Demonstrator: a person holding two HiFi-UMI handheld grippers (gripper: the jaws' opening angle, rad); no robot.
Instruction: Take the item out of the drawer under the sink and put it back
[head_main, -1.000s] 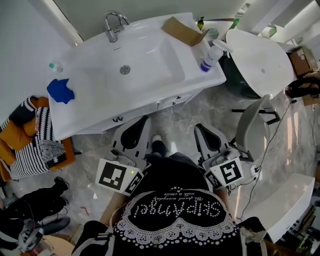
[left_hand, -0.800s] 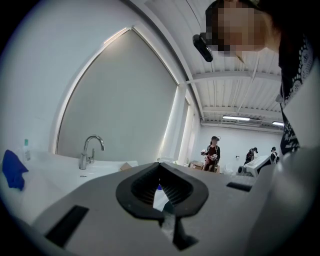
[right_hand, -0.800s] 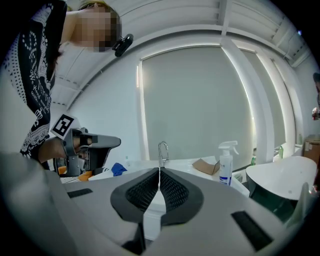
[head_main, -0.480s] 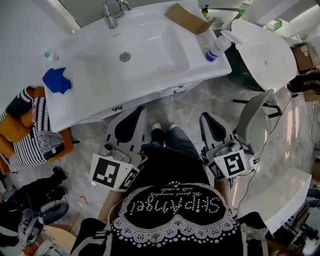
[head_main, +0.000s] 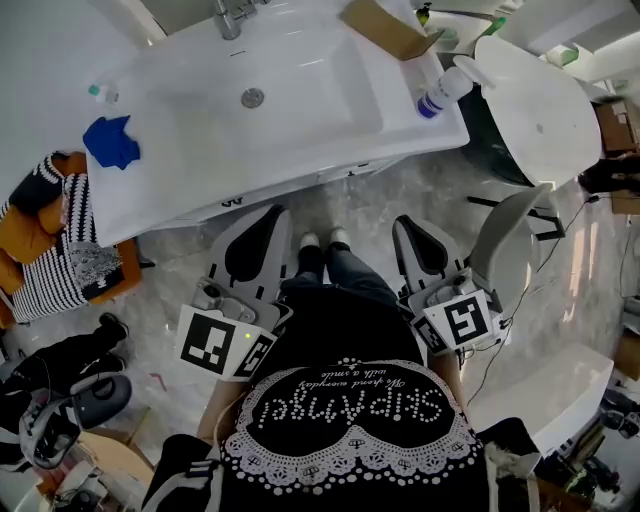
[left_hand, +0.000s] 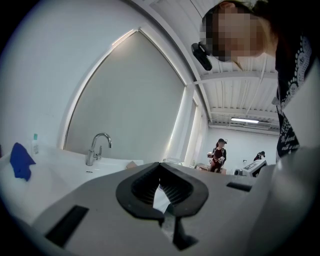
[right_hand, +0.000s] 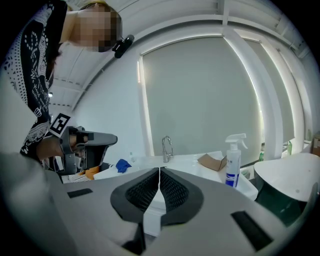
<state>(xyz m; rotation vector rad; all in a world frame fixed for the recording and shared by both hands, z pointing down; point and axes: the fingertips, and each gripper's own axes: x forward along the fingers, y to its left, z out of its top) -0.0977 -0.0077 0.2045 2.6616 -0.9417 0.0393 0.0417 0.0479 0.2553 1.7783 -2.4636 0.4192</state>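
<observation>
Grey marbled floor (head_main: 380, 215) lies under me. The long white sink worktop (head_main: 160, 175) runs slantwise across the head view, from lower left to upper right. Its white drawer fronts (head_main: 290, 188) are shut and face me, so the item inside is hidden and I cannot tell which way it points. An open brown cardboard box (head_main: 385, 25) sits near an upright white spray bottle (head_main: 440, 92). The left tongs (head_main: 264, 214) and right tongs (head_main: 410, 224) aim at the drawers, well short of them, pads closed tip to tip.

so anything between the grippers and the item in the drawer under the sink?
Only the closed drawer front, and the item behind it is hidden. The left gripper and right gripper, both shut and empty, face it across bare floor without touching it.
</observation>
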